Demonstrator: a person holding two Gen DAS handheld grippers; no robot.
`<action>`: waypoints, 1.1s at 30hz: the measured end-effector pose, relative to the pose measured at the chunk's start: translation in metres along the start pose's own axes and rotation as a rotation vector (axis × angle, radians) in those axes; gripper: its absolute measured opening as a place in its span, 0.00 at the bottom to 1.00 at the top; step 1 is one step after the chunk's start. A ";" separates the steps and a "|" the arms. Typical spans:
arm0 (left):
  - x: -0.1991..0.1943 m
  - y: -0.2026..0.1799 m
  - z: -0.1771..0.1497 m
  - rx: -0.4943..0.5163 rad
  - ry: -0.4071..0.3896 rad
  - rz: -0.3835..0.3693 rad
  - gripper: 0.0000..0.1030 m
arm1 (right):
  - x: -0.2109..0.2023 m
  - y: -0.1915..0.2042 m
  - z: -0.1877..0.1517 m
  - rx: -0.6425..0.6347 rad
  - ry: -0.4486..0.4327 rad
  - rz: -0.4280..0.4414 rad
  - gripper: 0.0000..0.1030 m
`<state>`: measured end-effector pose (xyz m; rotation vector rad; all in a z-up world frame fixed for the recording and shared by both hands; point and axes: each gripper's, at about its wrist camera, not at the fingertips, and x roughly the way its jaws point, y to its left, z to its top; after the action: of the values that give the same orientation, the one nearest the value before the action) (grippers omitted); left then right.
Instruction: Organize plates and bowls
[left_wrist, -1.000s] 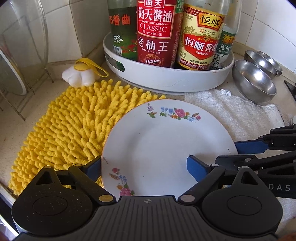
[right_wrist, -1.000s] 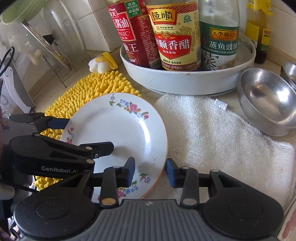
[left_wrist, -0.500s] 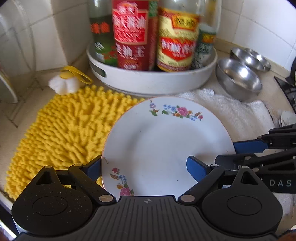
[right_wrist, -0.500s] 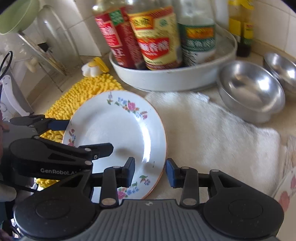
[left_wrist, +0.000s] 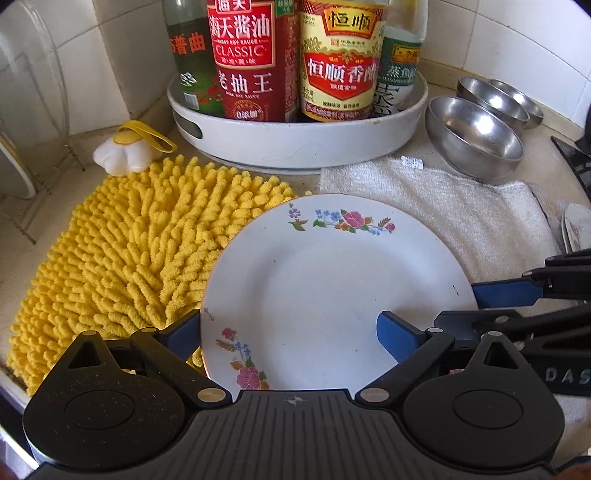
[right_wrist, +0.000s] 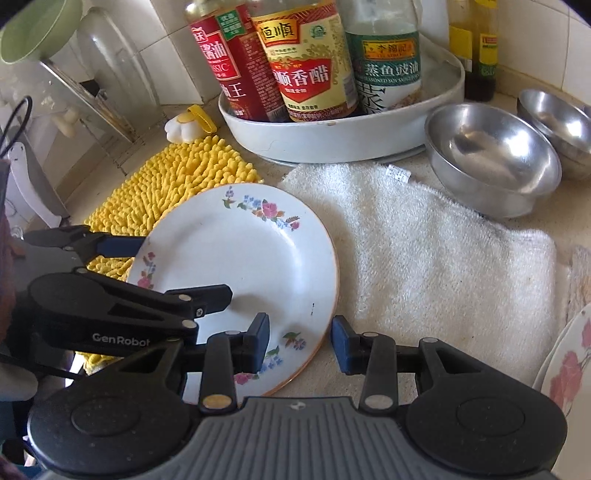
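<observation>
Left wrist view: left gripper (left_wrist: 288, 332) fingers spread wide, straddling the near rim of the flowered plate (left_wrist: 332, 280), one finger outside the left edge, one over the plate face; not pinching it. Plate sits centre frame, partly on the yellow mat (left_wrist: 147, 243), partly on the white towel (left_wrist: 443, 206). Round tray (left_wrist: 295, 136) of sauce bottles at top centre. Steel bowls (left_wrist: 476, 133) upper right, beside the towel on the bench.

Right wrist view: right gripper (right_wrist: 299, 341) fingers parted either side of the plate's (right_wrist: 240, 251) lower right rim, a gap on both sides, nothing gripped. Left gripper (right_wrist: 177, 273) enters from the left edge over the plate. Second flowered plate (right_wrist: 569, 365) at the lower right edge. Steel bowls (right_wrist: 495, 155) upper right.
</observation>
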<state>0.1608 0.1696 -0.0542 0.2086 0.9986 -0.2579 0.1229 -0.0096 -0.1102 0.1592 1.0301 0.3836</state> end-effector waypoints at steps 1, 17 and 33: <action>-0.002 -0.001 0.001 -0.004 -0.005 0.003 0.96 | -0.002 -0.001 0.000 0.001 -0.002 0.008 0.39; -0.037 -0.045 0.012 0.018 -0.069 0.006 0.96 | -0.049 -0.038 -0.007 0.059 -0.101 0.030 0.39; -0.047 -0.134 0.032 0.183 -0.130 -0.104 0.96 | -0.117 -0.100 -0.040 0.211 -0.221 -0.088 0.39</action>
<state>0.1209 0.0383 -0.0052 0.3033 0.8581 -0.4531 0.0593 -0.1488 -0.0675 0.3365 0.8545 0.1719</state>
